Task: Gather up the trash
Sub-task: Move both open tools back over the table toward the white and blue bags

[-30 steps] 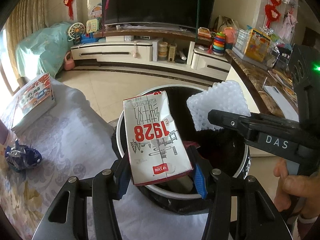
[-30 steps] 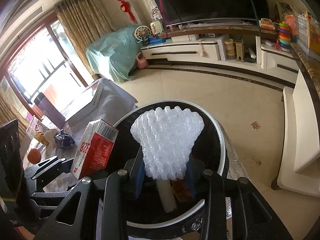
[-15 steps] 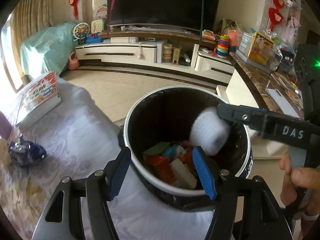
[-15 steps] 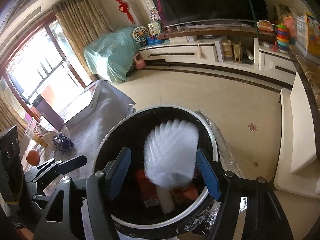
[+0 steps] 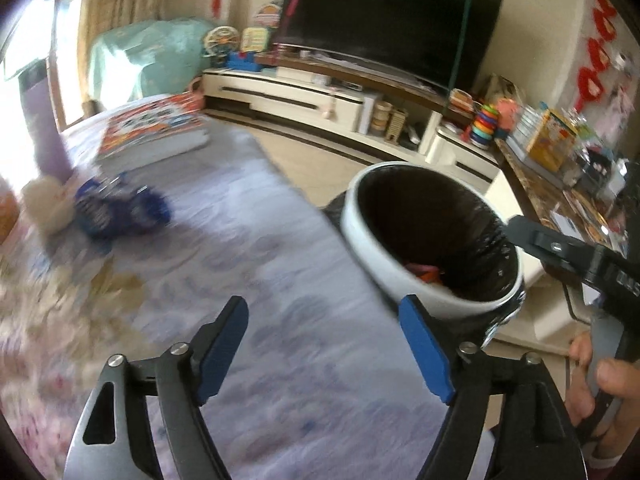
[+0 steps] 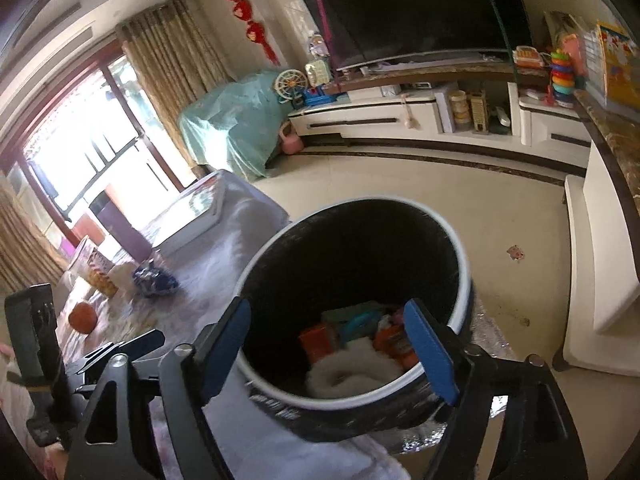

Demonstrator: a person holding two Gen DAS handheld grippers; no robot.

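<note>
Trash sits inside the bin (image 6: pixel 352 280), a round tub with a white rim and a black liner: a white foam net (image 6: pixel 352 372) lies curled at the near wall, with an orange carton (image 6: pixel 318 342) and other coloured wrappers just behind it. In the right wrist view the right gripper (image 6: pixel 328 352) has its blue-padded fingers spread wide apart with nothing between them, framing the bin's near rim at about 6 o'clock.

In the left wrist view the left gripper (image 5: pixel 340 354) is likewise spread wide and holds nothing. It hangs over the pale patterned tablecloth (image 5: pixel 224 280), with the bin (image 5: pixel 372 256) at 2 o'clock beside the table edge. The right gripper's black finger reaches in over the bin's rim from 3 o'clock, and the person's hand (image 5: pixel 596 384) grips its handle at 4 o'clock.

A crumpled blue wrapper (image 5: pixel 120 212) lies on the cloth at 10 o'clock, blurred, with a flat picture box (image 5: pixel 156 130) farther back at 11 o'clock. An orange fruit (image 6: pixel 82 316) rests on the table at 9 o'clock in the right wrist view.
</note>
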